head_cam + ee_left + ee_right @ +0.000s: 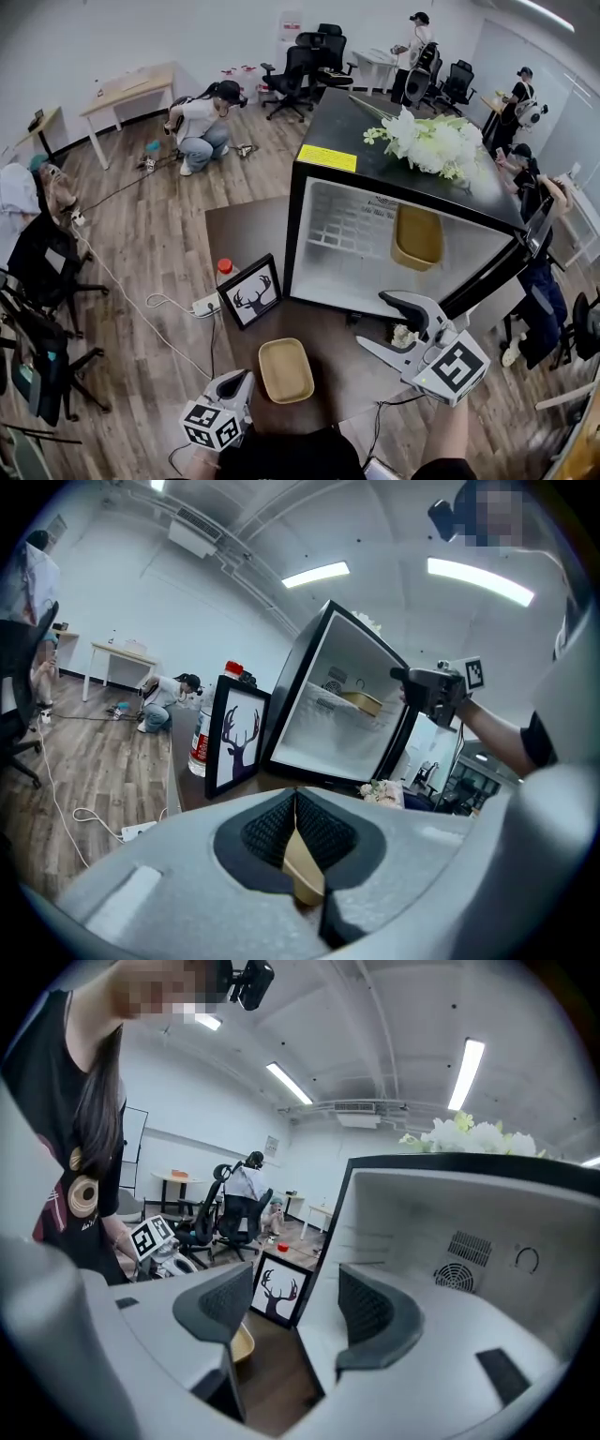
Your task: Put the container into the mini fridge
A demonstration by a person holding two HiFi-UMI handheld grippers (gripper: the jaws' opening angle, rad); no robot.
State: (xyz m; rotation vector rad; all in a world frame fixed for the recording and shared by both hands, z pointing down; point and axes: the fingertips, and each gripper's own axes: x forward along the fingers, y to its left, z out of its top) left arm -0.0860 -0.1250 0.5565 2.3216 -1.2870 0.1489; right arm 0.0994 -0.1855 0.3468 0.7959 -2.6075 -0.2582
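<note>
container: flat on the table, in front of the mini fridge and short of its open front; long axis roughly toward the opening
left gripper: nearer hand; clamped on a thin tan edge, judged to be the container's rim, on the side away from the fridge
right gripper: jaws wide apart, empty, just before the fridge opening
coming move: probably lift, then carry forward and right into the fridge
fridge interior: second container inside at right, room left of it
surface: smooth dark tabletop
room: wood-floored office, chairs and people well away from the fridge

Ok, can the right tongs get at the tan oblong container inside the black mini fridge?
Probably yes: the mini fridge stands open, the right tongs, open and empty, face it, and nothing blocks the tan oblong container.
</note>
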